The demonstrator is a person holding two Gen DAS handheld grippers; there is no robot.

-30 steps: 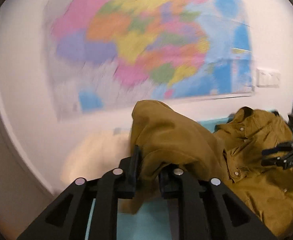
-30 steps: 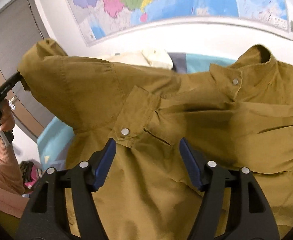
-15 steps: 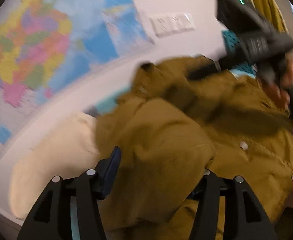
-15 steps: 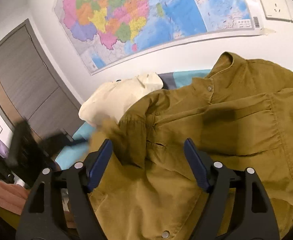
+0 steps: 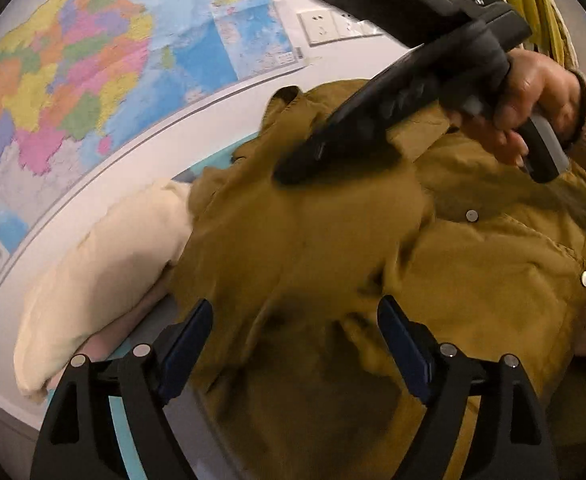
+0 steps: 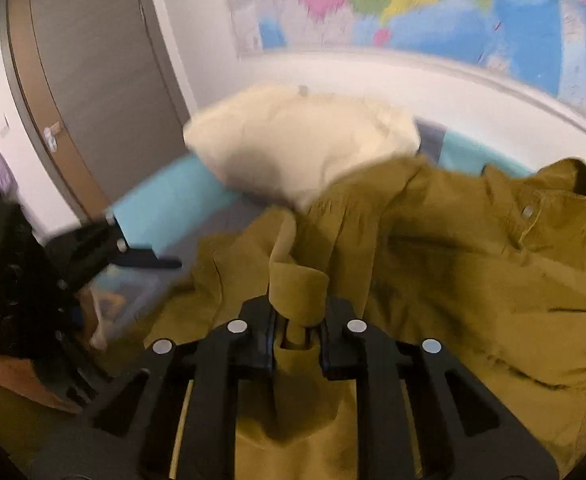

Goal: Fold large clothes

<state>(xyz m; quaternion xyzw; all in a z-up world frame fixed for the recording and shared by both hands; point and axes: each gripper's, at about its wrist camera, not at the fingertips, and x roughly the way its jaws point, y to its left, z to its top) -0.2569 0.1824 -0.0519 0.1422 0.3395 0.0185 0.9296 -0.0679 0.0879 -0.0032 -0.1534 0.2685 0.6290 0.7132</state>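
Since the earlier frames, we noted that the left gripper (image 5: 295, 346) had let go of the sleeve fold it had pinched: its jaws had just been opening and now stood spread wide, with the mustard-brown snap-button cotton jacket (image 5: 333, 264) lying below and between the blue pads but not pressed by them. Over the same interval the right gripper (image 6: 297, 334) had just been closing; its jaws were now pressed together on a rolled fold of the jacket (image 6: 473, 280), the cloth bunched up between the pads at 6 o'clock in the right wrist view.

We recorded the jacket crumpled on the turquoise bed sheet (image 6: 165, 196), its collar toward 1 o'clock in the left wrist view, with silver snaps showing at 3 o'clock. The cream-coloured soft pillow (image 5: 105, 264) lay at 9 o'clock there, touching the jacket's edge; in the right wrist view the same pillow (image 6: 293, 140) sat at 12 o'clock, partly overlapped by the jacket.

In the left wrist view we saw a person's hand (image 5: 533, 96) at 2 o'clock gripping the right gripper's handle above the jacket. The coloured wall map (image 5: 113, 72) filled 10 to 12 o'clock. The grey door with brown frame (image 6: 93, 80) stood at 10 o'clock in the right wrist view.
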